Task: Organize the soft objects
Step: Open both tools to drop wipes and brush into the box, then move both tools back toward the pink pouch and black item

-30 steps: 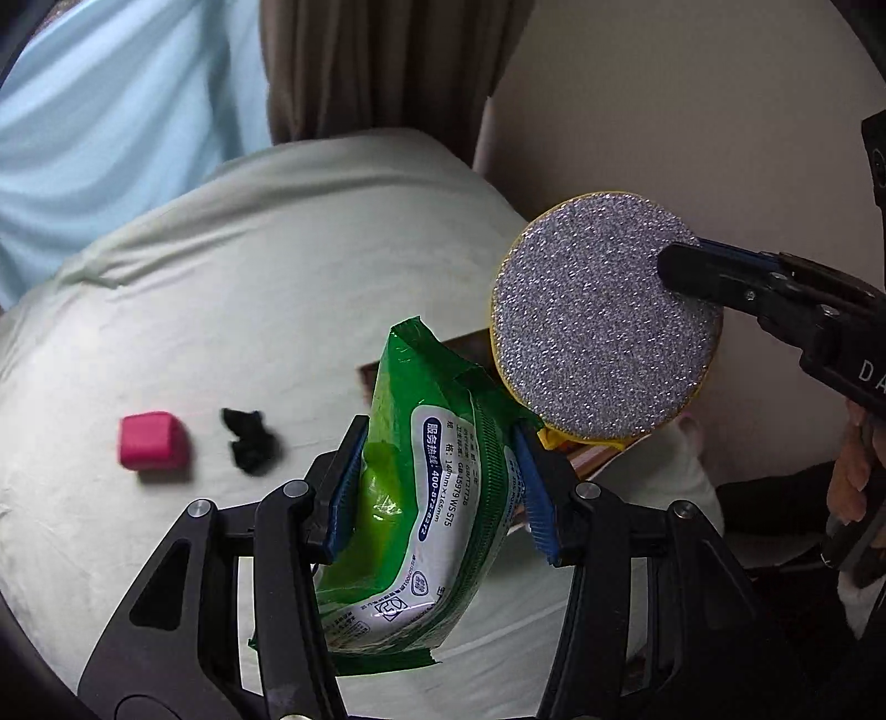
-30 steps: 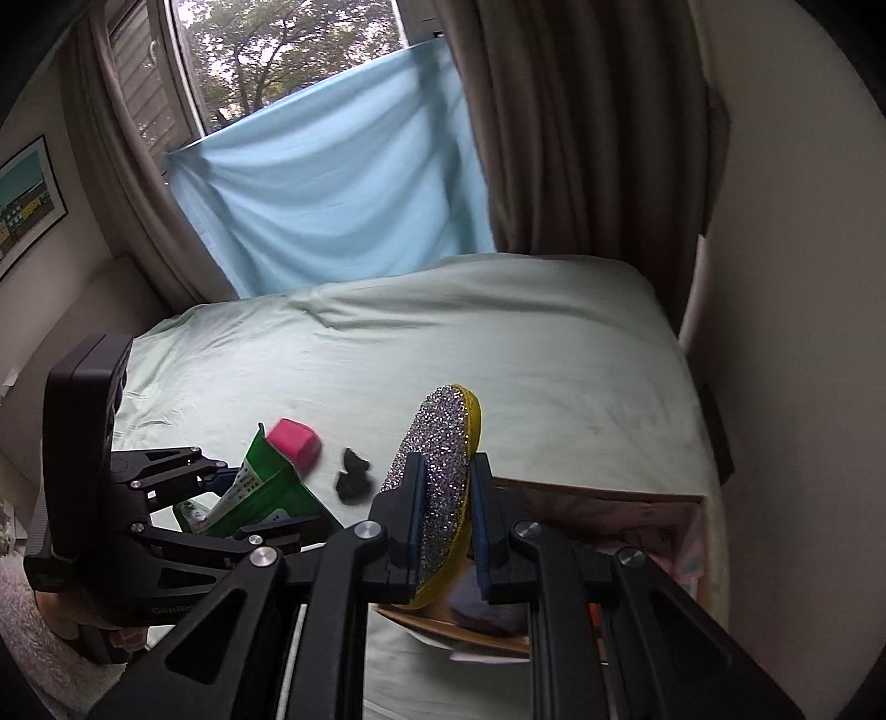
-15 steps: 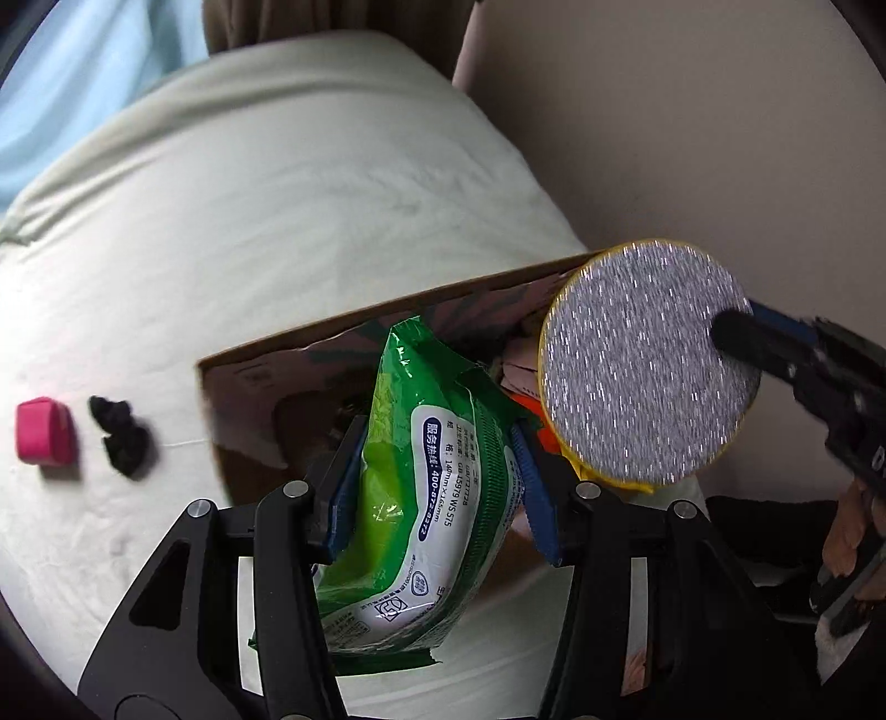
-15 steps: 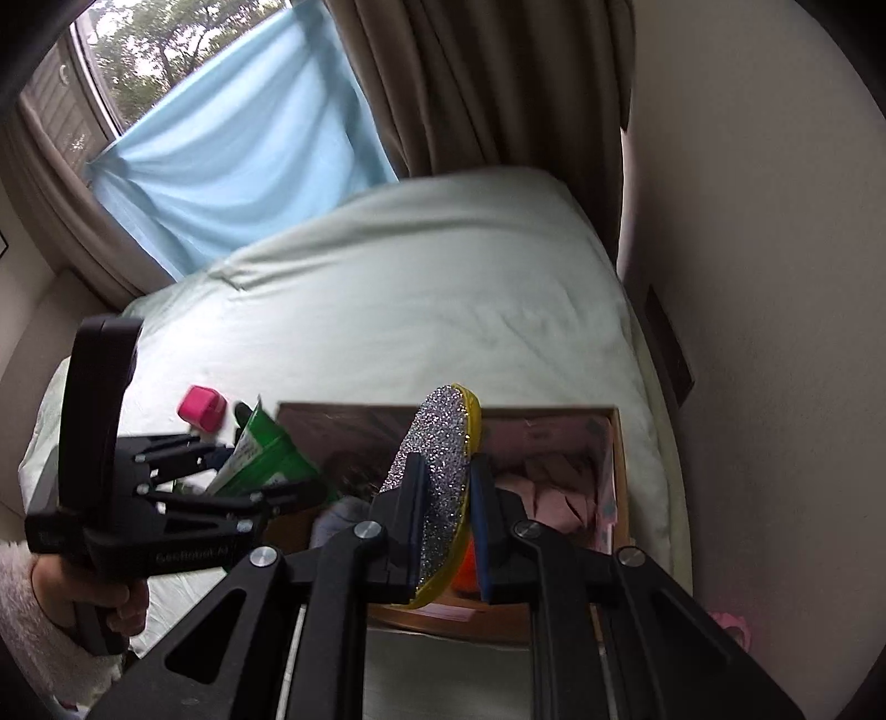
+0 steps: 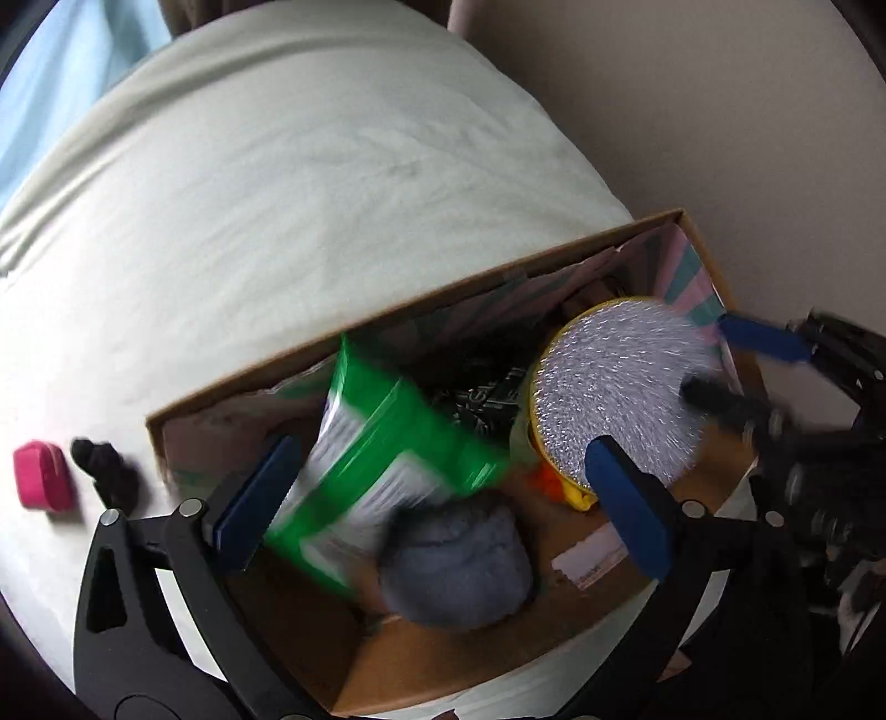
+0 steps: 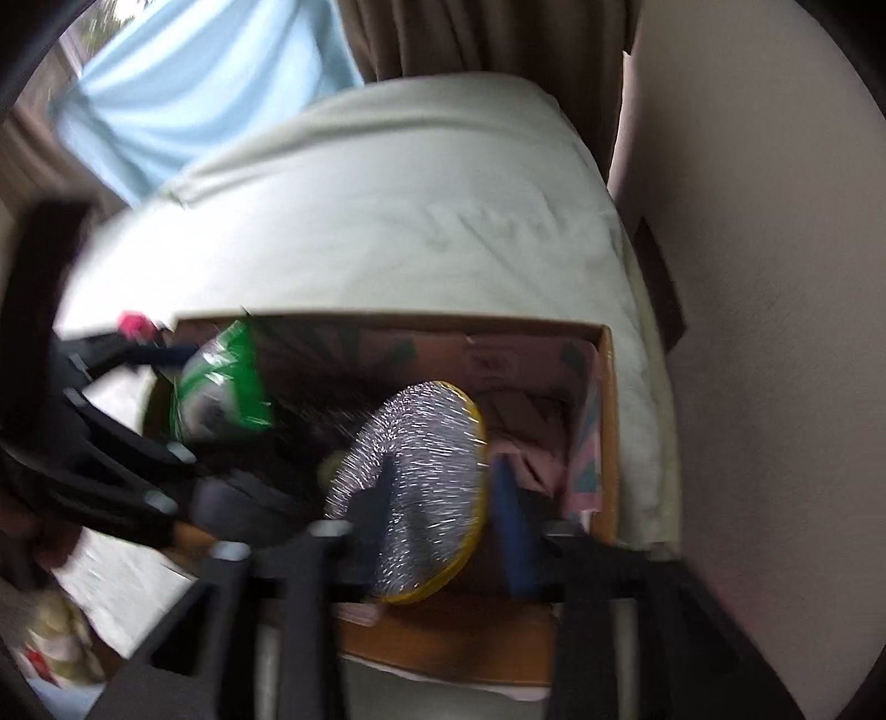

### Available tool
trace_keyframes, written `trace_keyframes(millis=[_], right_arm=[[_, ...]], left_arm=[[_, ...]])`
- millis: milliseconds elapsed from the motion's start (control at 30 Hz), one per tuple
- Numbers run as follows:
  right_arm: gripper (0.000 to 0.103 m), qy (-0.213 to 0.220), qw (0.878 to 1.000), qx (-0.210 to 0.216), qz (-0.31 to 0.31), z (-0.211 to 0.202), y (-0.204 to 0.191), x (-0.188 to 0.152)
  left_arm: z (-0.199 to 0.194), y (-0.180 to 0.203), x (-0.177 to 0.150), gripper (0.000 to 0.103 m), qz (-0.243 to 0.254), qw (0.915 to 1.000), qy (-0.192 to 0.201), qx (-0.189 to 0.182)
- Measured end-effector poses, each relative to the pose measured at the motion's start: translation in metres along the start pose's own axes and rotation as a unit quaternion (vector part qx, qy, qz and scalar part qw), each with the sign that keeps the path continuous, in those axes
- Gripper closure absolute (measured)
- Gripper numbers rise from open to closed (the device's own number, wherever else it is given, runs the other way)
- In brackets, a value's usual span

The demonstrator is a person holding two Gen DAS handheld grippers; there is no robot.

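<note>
- The left hand-held gripper (image 5: 437,493) is seen with its blue pads spread wide; the green wipes pack (image 5: 382,465), blurred, lies between them over the cardboard box (image 5: 421,299) on the bed (image 5: 310,166).
- The right hand-held gripper (image 6: 448,498) is likewise released; the round scouring pad (image 6: 421,476) sits between its pads inside the box.
- A grey-blue plush item (image 5: 459,565) is seen in the box.
- A pink block (image 5: 41,475) and a black item (image 5: 105,468) are left on the bed.

Pale green bed (image 5: 310,183), beige wall (image 6: 775,277), brown curtain (image 6: 487,39), blue sheet (image 6: 210,88).
</note>
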State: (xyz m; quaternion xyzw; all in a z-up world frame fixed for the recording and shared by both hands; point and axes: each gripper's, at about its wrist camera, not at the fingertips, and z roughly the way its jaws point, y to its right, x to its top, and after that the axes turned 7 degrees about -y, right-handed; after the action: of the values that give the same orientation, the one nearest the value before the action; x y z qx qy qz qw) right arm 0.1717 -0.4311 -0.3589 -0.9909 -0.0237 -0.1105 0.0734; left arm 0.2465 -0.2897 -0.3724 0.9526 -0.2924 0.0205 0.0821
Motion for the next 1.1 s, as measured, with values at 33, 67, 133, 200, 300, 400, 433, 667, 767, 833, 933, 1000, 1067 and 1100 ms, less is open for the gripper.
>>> trace_keyframes(millis=[33, 67, 133, 200, 300, 400, 433, 667, 767, 833, 933, 1000, 1067, 1100], right_arm=[[0.014, 0.0, 1.0, -0.003, -0.006, 0.002, 0.0, -0.002], [0.006, 0.001, 1.0, 0.0, -0.009, 0.002, 0.001, -0.005], [0.006, 0.004, 1.0, 0.006, -0.009, 0.001, 0.002, -0.008], [0.006, 0.011, 1.0, 0.005, -0.009, -0.002, 0.001, -0.013], [0.006, 0.017, 1.0, 0.004, -0.005, -0.009, -0.001, -0.017], [0.006, 0.023, 1.0, 0.011, 0.005, -0.016, -0.001, -0.019], [0.006, 0.024, 1.0, 0.01, 0.006, -0.019, -0.002, -0.019], [0.006, 0.049, 0.999, 0.007, 0.012, -0.063, -0.02, -0.024], [0.006, 0.052, 0.999, 0.001, 0.0, -0.081, -0.031, -0.026], [0.006, 0.054, 0.999, 0.002, 0.0, -0.094, -0.04, -0.027], [0.005, 0.071, 0.997, -0.001, -0.002, -0.119, -0.059, -0.03], [0.005, 0.09, 0.996, 0.0, -0.008, -0.136, -0.074, -0.032], [0.005, 0.104, 0.994, -0.003, -0.019, -0.154, -0.095, -0.033], [0.005, 0.109, 0.994, -0.005, -0.024, -0.162, -0.105, -0.033]], left_arm=[[0.0, 0.0, 0.001, 0.0, 0.004, 0.9999, -0.002, 0.011], [-0.001, 0.0, 0.0, 0.0, 0.008, 0.9998, -0.002, 0.016], [-0.004, -0.004, -0.003, 0.0, 0.008, 0.9999, -0.001, 0.013], [-0.009, -0.007, -0.008, 0.0, 0.003, 0.9999, -0.001, 0.009], [-0.015, -0.01, -0.014, 0.0, -0.002, 1.0, 0.001, 0.007], [-0.026, -0.01, -0.024, 0.0, -0.007, 0.9999, 0.007, 0.009], [-0.03, -0.01, -0.028, 0.0, -0.01, 0.9999, 0.009, 0.007], [-0.082, 0.0, -0.057, 0.0, -0.015, 0.9989, 0.042, 0.012], [-0.111, 0.0, -0.071, 0.0, -0.013, 0.9977, 0.061, 0.028], [-0.131, -0.003, -0.082, 0.0, -0.015, 0.9969, 0.072, 0.028], [-0.165, -0.013, -0.101, 0.0, -0.022, 0.9943, 0.096, 0.04], [-0.184, -0.022, -0.115, 0.0, -0.037, 0.9926, 0.105, 0.048], [-0.2, -0.034, -0.131, 0.0, -0.061, 0.9907, 0.113, 0.044], [-0.208, -0.041, -0.141, 0.0, -0.076, 0.9893, 0.118, 0.041]])
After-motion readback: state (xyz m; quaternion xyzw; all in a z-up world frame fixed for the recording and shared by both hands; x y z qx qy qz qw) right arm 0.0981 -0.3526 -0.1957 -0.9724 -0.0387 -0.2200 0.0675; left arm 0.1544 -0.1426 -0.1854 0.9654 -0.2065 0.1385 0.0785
